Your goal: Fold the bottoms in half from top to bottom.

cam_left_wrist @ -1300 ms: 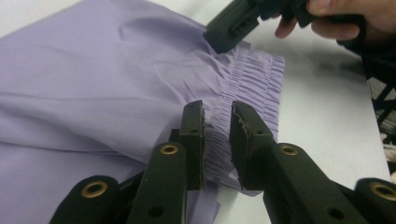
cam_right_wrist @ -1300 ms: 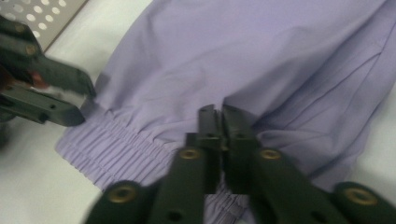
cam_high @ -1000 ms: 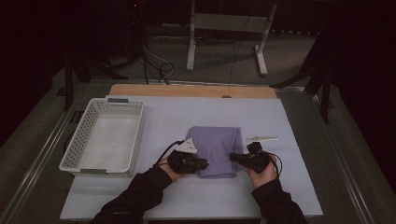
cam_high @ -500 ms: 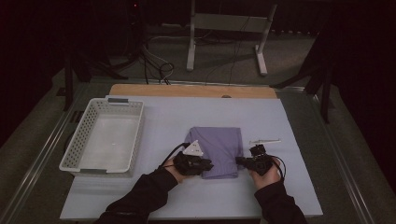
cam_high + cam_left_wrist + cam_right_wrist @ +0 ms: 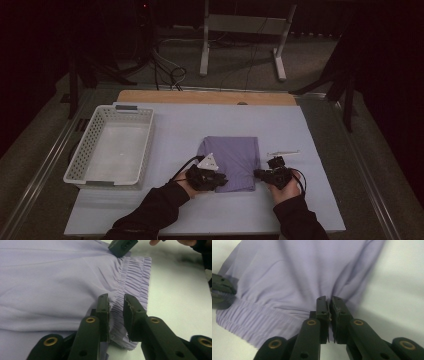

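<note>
High view: a folded lilac garment point(image 5: 231, 162) of smooth thin cloth, with a gathered, ribbed elastic waistband point(image 5: 132, 280) along its near edge, lies on the pale table point(image 5: 190, 130) right of a white perforated basket point(image 5: 111, 145). Left claw point(image 5: 116, 307) straddles the waistband, slightly spread; right claw point(image 5: 329, 308) pinches the cloth's near right corner.

My 2 forearms reach in side by side; my left gripper point(image 5: 216, 180) stands slightly parted, my right gripper point(image 5: 261, 174) pinched nearly closed.
</note>
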A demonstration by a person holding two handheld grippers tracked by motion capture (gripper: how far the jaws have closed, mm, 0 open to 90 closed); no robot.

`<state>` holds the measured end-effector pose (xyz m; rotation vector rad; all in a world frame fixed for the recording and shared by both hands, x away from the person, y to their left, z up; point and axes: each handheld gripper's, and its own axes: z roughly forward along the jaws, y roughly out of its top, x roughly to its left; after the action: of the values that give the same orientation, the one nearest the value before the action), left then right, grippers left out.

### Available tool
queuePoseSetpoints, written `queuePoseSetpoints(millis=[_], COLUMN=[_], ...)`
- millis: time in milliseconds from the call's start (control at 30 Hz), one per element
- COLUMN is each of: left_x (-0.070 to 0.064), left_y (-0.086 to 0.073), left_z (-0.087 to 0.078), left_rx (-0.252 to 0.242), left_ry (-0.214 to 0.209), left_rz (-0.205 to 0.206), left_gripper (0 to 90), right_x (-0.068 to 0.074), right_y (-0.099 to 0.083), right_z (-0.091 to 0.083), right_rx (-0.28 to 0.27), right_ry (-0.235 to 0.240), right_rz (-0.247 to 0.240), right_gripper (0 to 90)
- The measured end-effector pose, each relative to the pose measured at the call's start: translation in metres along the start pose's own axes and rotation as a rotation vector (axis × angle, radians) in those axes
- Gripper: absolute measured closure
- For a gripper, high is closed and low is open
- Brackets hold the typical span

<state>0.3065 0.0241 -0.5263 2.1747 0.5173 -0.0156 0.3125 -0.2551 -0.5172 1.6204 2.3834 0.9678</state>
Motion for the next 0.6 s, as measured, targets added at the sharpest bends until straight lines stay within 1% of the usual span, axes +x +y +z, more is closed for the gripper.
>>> queuePoseSetpoints(millis=[33,67,100,133,167,200,233,267,300,333,367,400,433,467,500,533,567,600], left_x=[0.000,0.000,0.000,-0.001,-0.001,0.000,0.000,-0.001,-0.001,-0.002,-0.002,-0.002,-0.002,-0.002,-0.002,-0.002,-0.001,0.000], left_y=[0.000,0.001,0.001,0.001,0.001,0.002,0.002,0.003,0.003,0.005,0.005,0.007,0.007,0.008,0.008,0.009,0.009,0.010], left_z=[0.000,0.000,0.000,-0.001,-0.001,-0.002,-0.002,-0.005,-0.005,-0.006,-0.006,-0.007,-0.007,-0.009,-0.009,-0.011,-0.012,-0.015], left_rx=[0.000,0.000,0.000,-0.002,-0.002,-0.010,-0.010,-0.033,-0.033,-0.051,-0.051,-0.059,-0.059,-0.068,-0.068,-0.072,-0.075,-0.086], left_ry=[0.000,-0.007,-0.007,-0.017,-0.017,-0.036,-0.036,-0.045,-0.045,-0.039,-0.039,-0.027,-0.027,-0.018,-0.018,-0.016,-0.013,-0.001], left_rz=[0.000,-0.012,-0.012,-0.011,-0.011,-0.017,-0.017,-0.028,-0.028,-0.035,-0.035,-0.042,-0.042,-0.042,-0.042,-0.041,-0.044,-0.045], left_gripper=[75.1,74.0,73.1,70.8,69.2,65.4,62.1,56.5,52.0,45.4,40.4,35.4,31.8,24.5,21.2,17.3,17.3,14.4], right_x=[0.000,-0.001,-0.001,0.000,0.000,0.003,0.003,0.007,0.007,0.010,0.010,0.014,0.014,0.015,0.015,0.017,0.017,0.017], right_y=[0.000,0.000,0.001,0.003,0.003,0.006,0.006,0.007,0.007,0.008,0.008,0.009,0.009,0.009,0.009,0.010,0.010,0.010], right_z=[0.000,-0.001,-0.002,-0.005,-0.005,-0.010,-0.010,-0.013,-0.013,-0.014,-0.014,-0.014,-0.014,-0.015,-0.015,-0.016,-0.016,-0.019], right_rx=[0.000,-0.003,-0.006,-0.020,-0.020,-0.053,-0.053,-0.082,-0.082,-0.102,-0.102,-0.123,-0.123,-0.145,-0.145,-0.172,-0.172,-0.206], right_ry=[0.000,0.006,0.007,0.009,0.009,0.010,0.010,0.010,0.010,0.014,0.014,0.020,0.020,0.036,0.036,0.053,0.053,0.087], right_rz=[0.000,0.009,0.002,0.002,0.002,-0.010,-0.010,-0.046,-0.046,-0.072,-0.072,-0.102,-0.102,-0.119,-0.119,-0.124,-0.124,-0.143], right_gripper=[82.4,77.6,75.6,71.1,71.1,62.3,62.3,53.6,53.6,45.4,45.4,40.4,40.4,33.2,33.2,29.6,29.6,22.1])
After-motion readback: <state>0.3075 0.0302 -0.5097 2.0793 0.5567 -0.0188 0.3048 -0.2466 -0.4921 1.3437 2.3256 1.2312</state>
